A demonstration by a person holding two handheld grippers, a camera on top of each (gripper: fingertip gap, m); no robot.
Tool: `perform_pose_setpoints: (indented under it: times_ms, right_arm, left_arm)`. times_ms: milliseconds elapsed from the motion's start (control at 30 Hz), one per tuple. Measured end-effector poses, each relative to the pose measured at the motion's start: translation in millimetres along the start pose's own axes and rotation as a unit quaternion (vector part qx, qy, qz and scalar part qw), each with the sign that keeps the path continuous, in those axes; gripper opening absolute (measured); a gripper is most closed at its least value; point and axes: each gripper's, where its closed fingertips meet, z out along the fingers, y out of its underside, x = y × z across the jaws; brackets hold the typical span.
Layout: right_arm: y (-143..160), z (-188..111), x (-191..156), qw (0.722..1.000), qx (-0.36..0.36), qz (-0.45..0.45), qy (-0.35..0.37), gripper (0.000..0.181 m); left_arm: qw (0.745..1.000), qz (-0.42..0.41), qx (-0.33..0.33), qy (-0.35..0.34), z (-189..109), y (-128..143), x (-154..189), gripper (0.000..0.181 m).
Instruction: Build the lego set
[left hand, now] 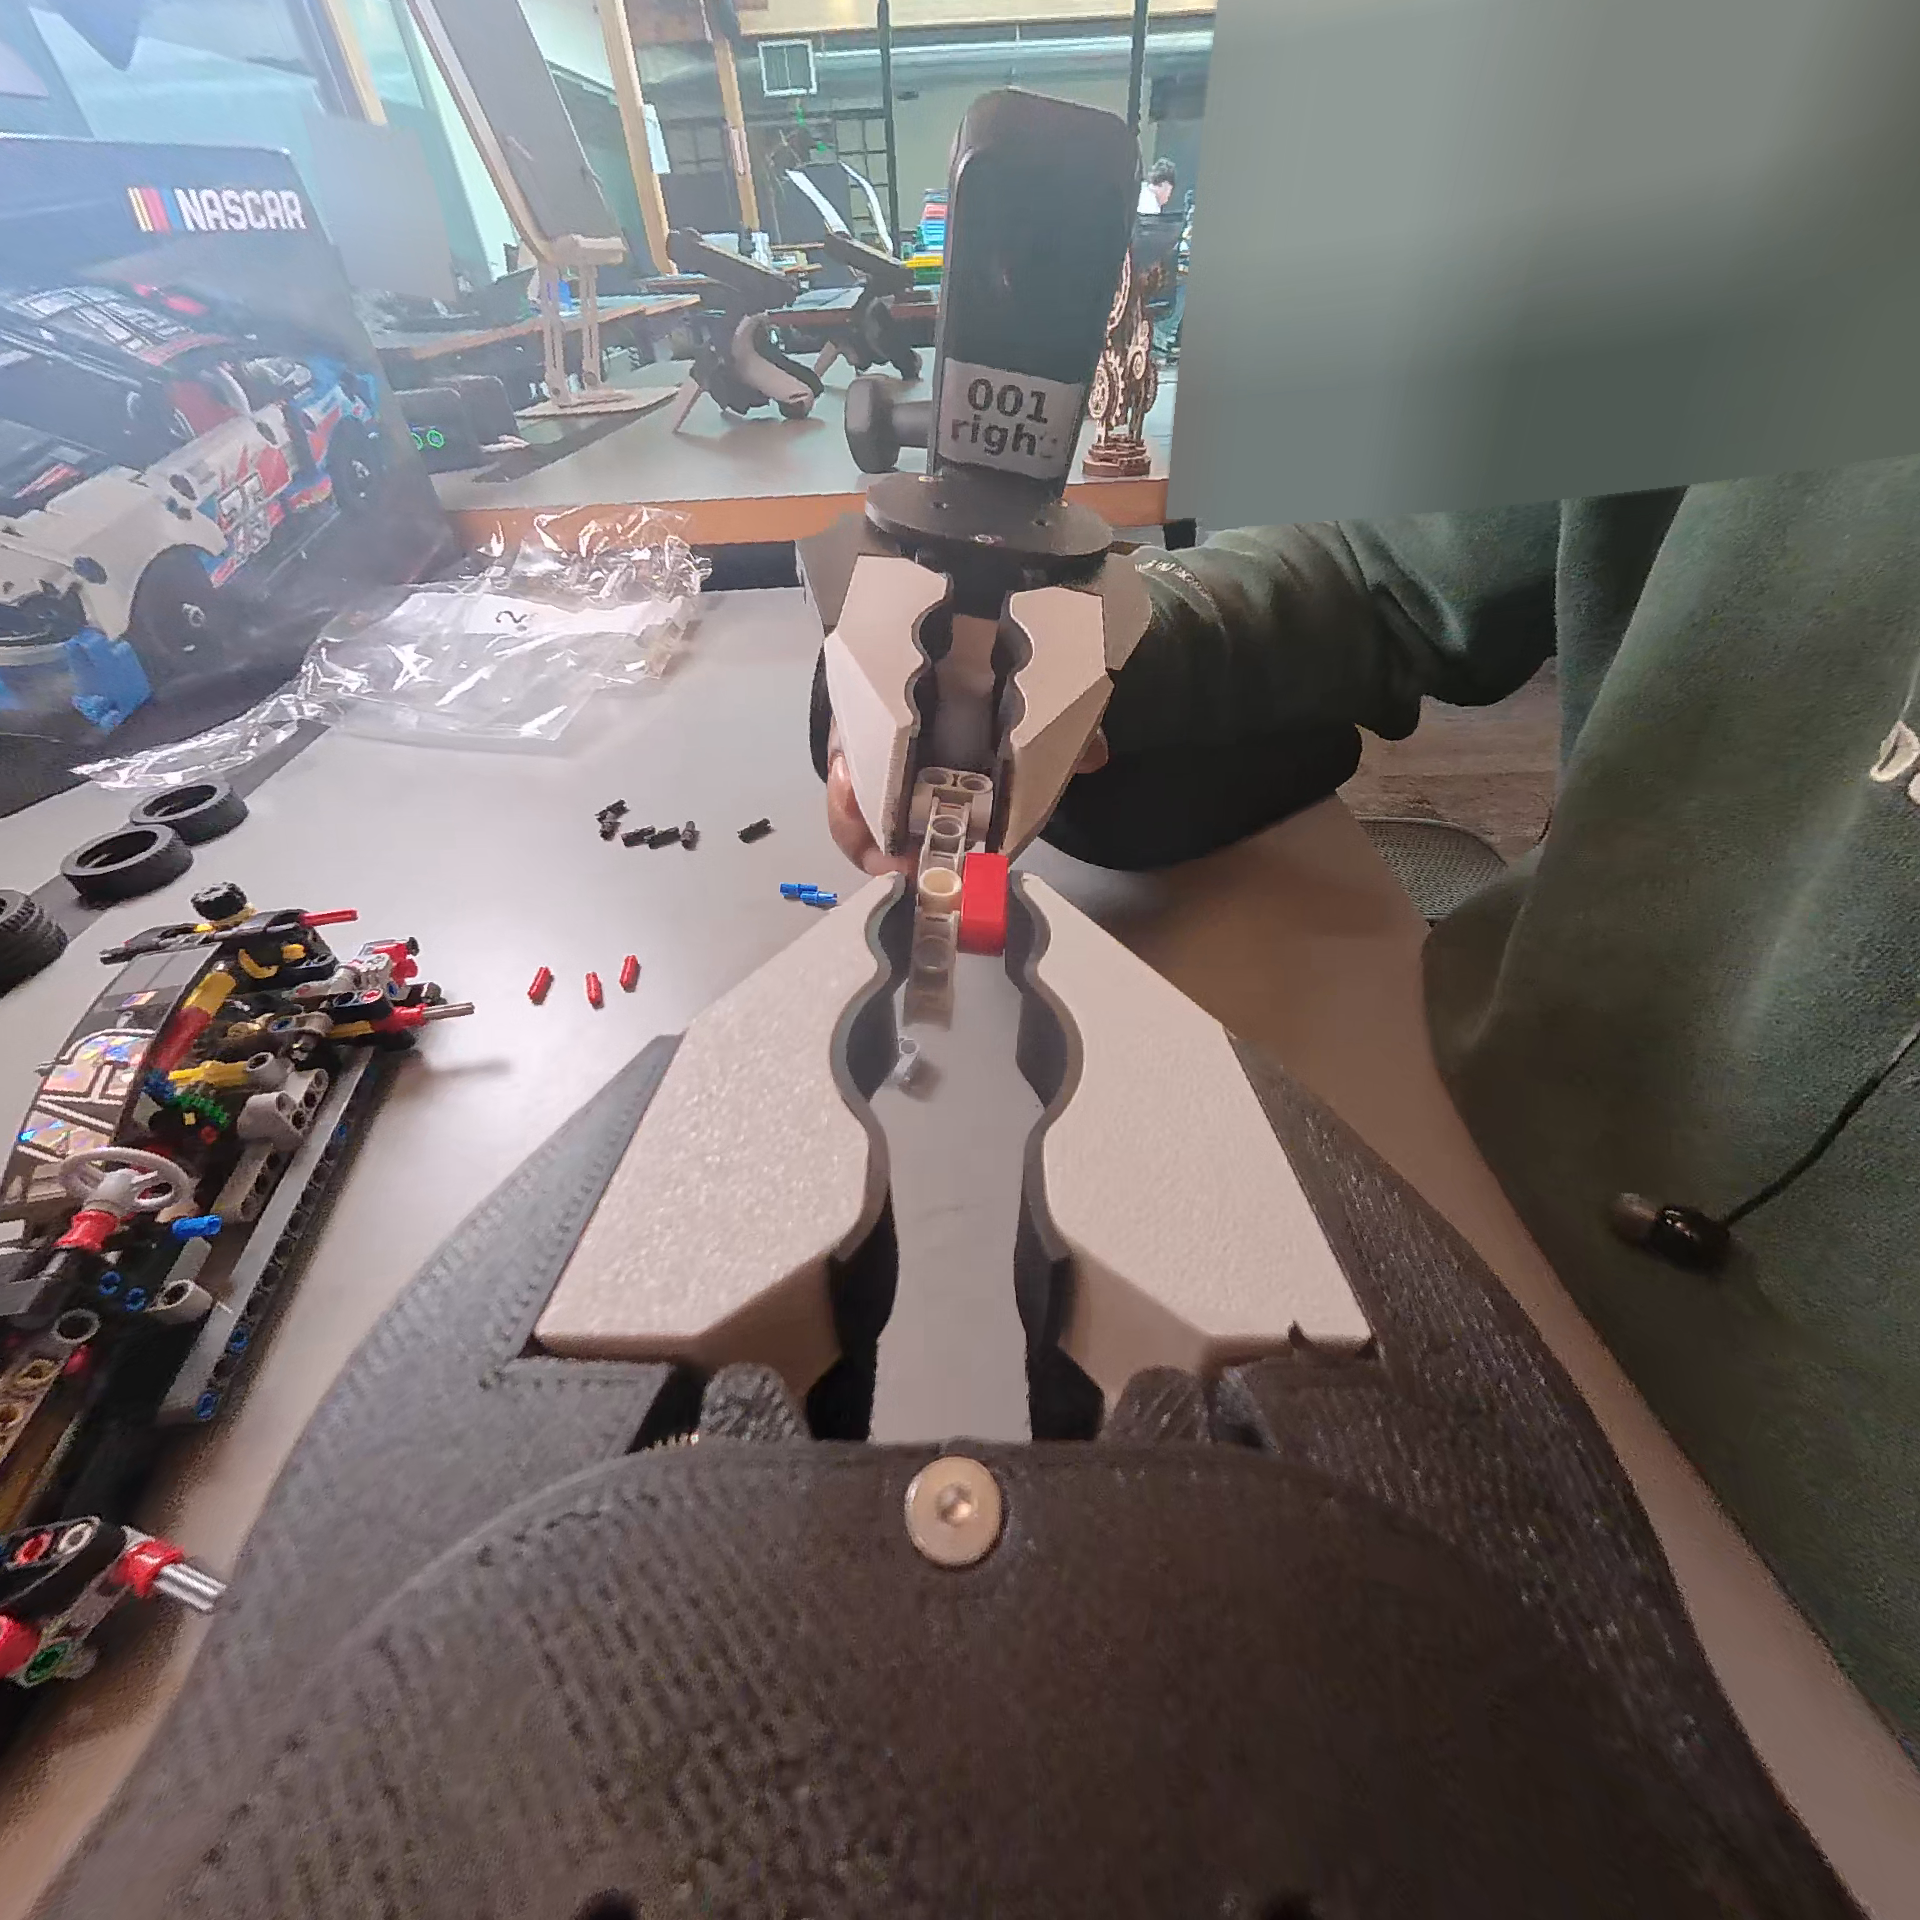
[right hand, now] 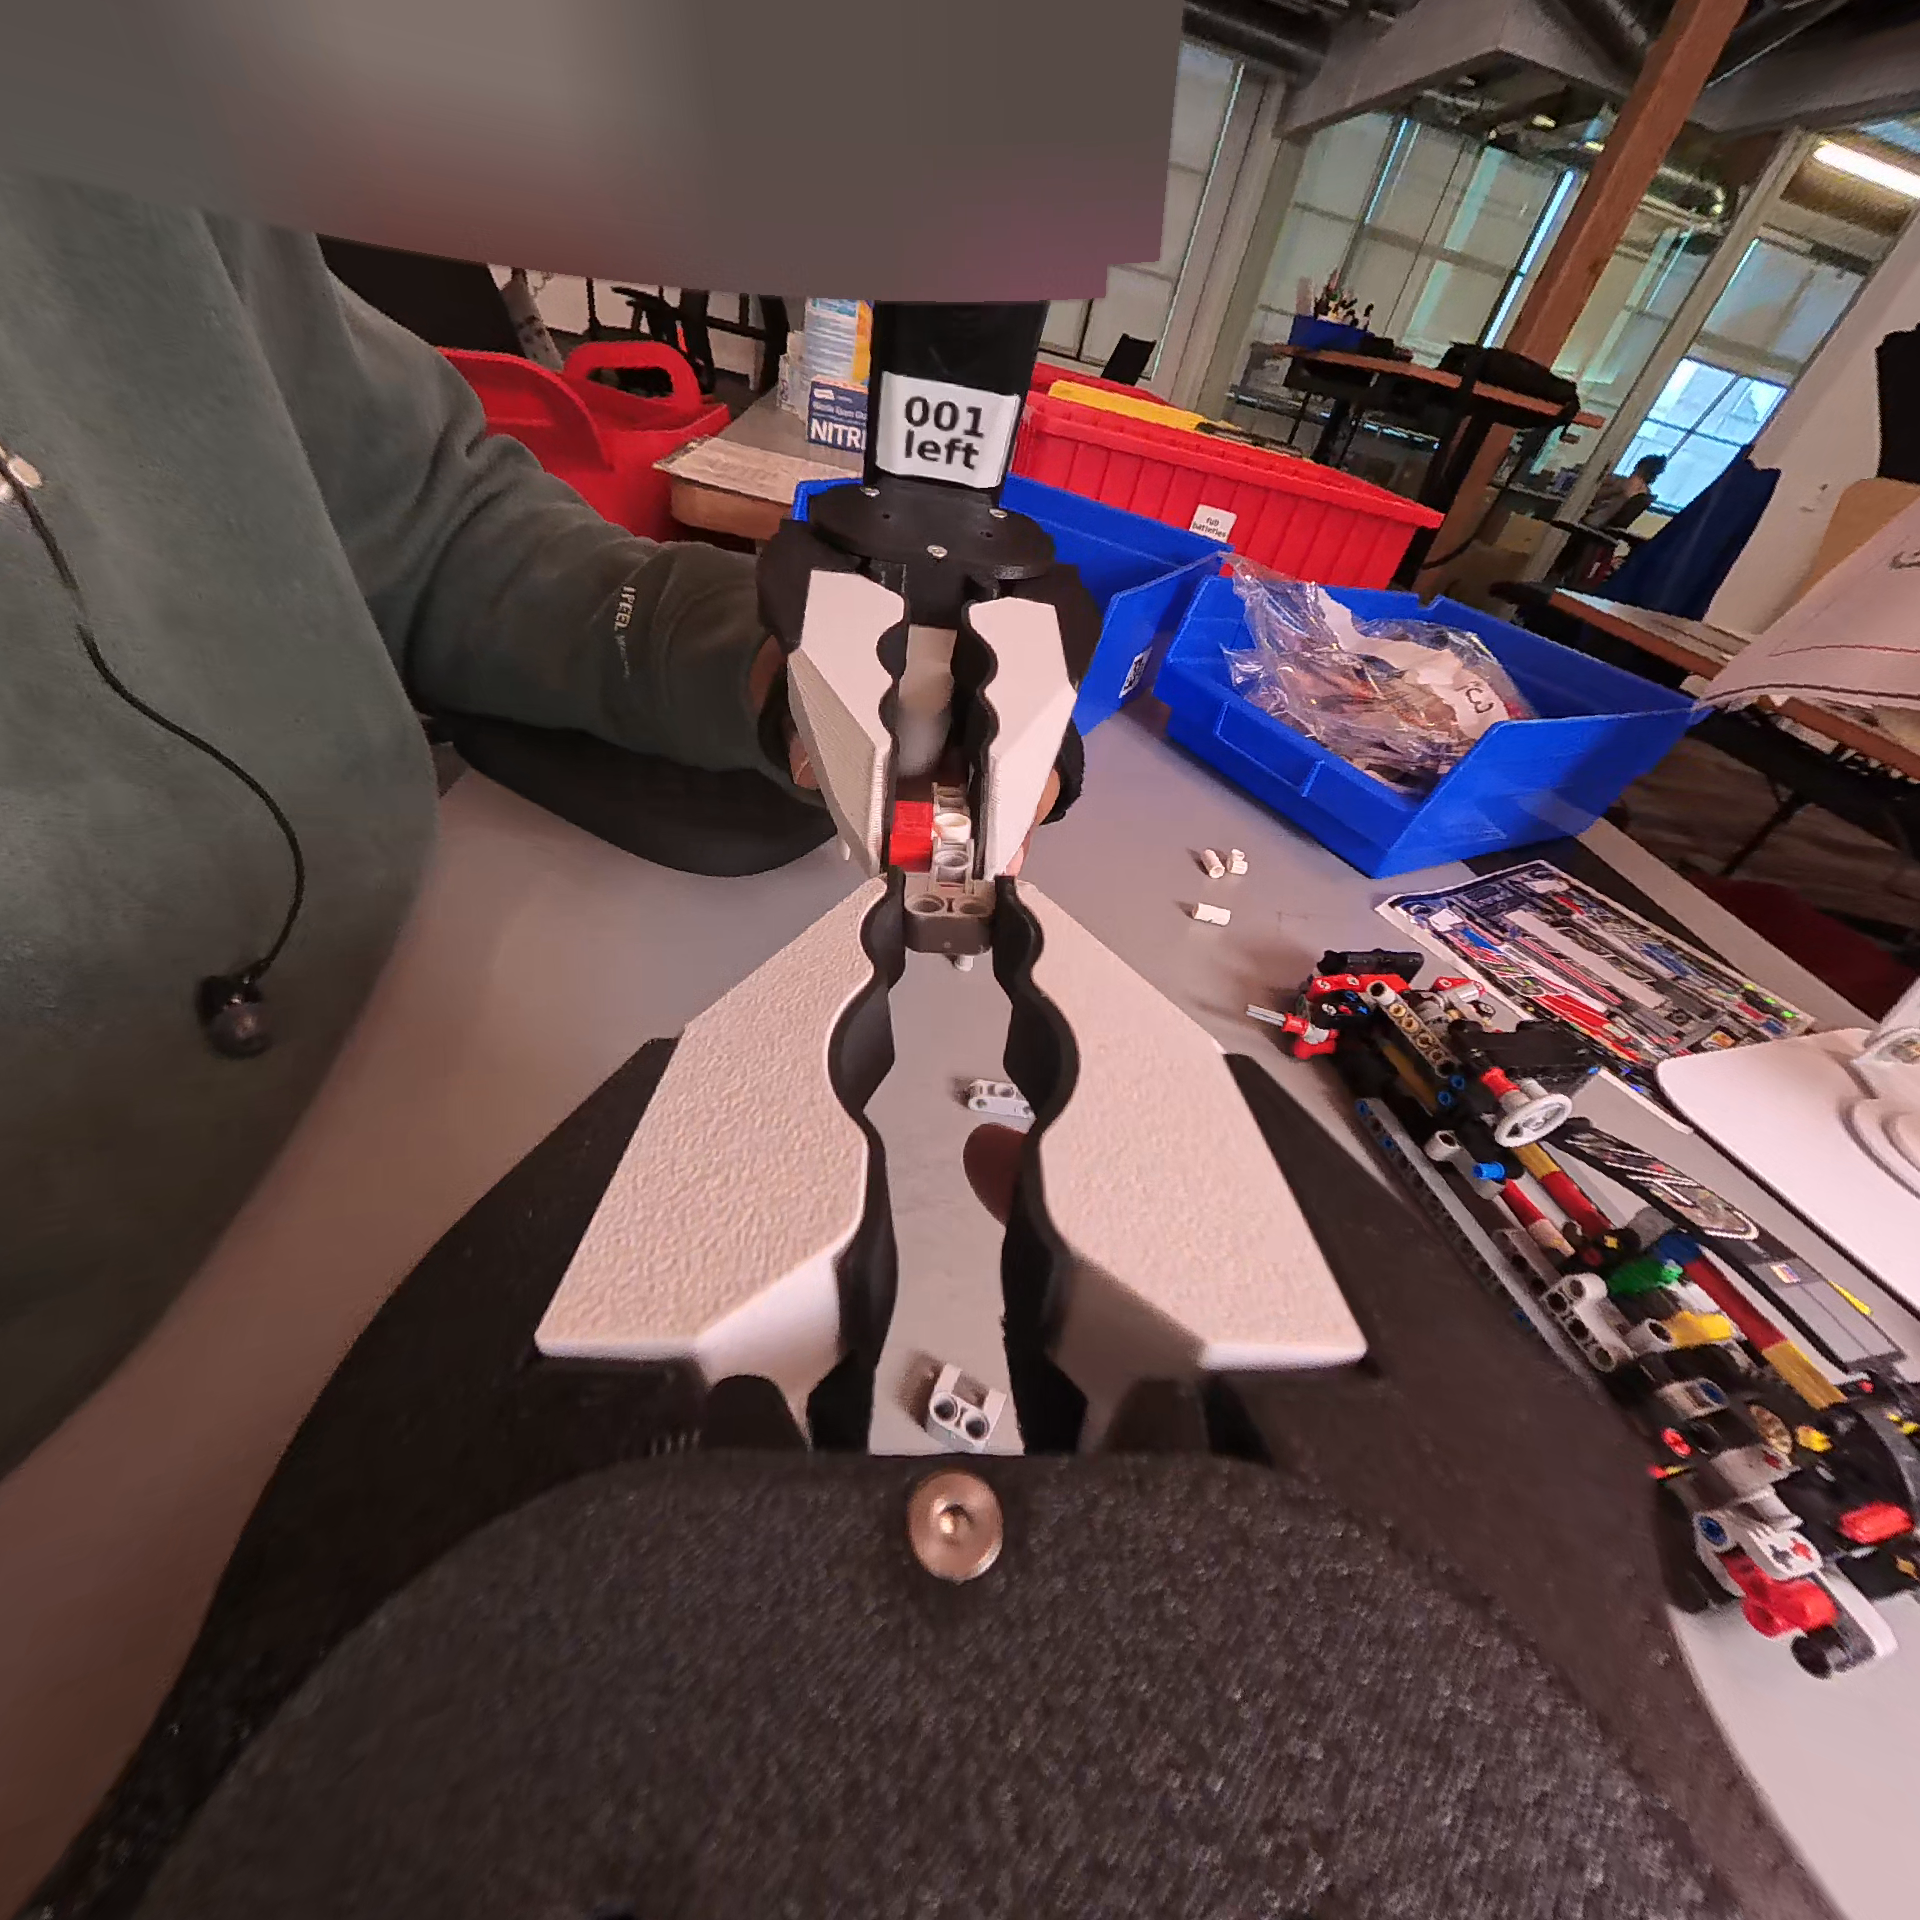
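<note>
In the left wrist view we find the left claw closed at its tips on a small grey beam carrying a red piece and a tan pin, held in the air above the tabletop. The right claw meets it head-on, its tips clamped on the far end of the same beam. The half-built car lies to the left, with loose red pins, black pins and tyres scattered beyond it. In the right wrist view we confirm the right claw gripping the beam's grey end block, and the left claw shut around the red piece and the white-looking pin beside it. A blue bin and an instruction sheet sit to the right, near the car. We judge the beam light, rigid and smooth-sided, hence apt to twist or slip if pinched on a corner. The pin joints look press-fit and could pop apart under skewed force. The flat sides of the beam, close to the joint being pressed, seem the soundest places to hold.
</note>
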Motion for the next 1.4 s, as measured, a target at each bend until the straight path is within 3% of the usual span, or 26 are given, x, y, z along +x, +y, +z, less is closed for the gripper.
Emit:
perform_pose_setpoints:
  times_ms: [367,633,933,1067,1167,1267,1400]
  right_arm:
    - [-7,-3,-4,0.999,-0.015,-0.029,0.0,0.015]
    - [-9,-3,-8,0.997,-0.003,-0.072,0.006,0.022]
    - [-9,-4,-10,0.995,-0.01,-0.103,0.013,0.015]
    - [-11,-4,-9,0.987,-0.011,-0.158,0.032,0.014]
    - [-13,-3,-8,0.971,-0.014,-0.23,0.06,0.015]
    - [-14,-3,-9,0.962,-0.017,-0.264,0.071,0.015]
    - [-11,-2,-10,0.956,-0.025,-0.282,0.073,0.015]
  left_arm:
    - [1.0,0.001,0.015,-0.001,2,-6,4,0.015]
    - [0.994,0.104,0.011,-0.021,-2,-10,8,0.015]
    - [0.993,0.115,0.012,-0.012,-2,-7,11,0.015]
    - [0.993,0.115,0.02,-0.018,-3,-7,10,0.016]
    - [0.997,0.062,0.035,-0.005,-4,-7,8,0.024]
    - [0.996,-0.049,0.05,0.051,-3,-7,11,0.036]
    - [0.989,-0.105,0.056,0.092,0,-5,17,0.025]
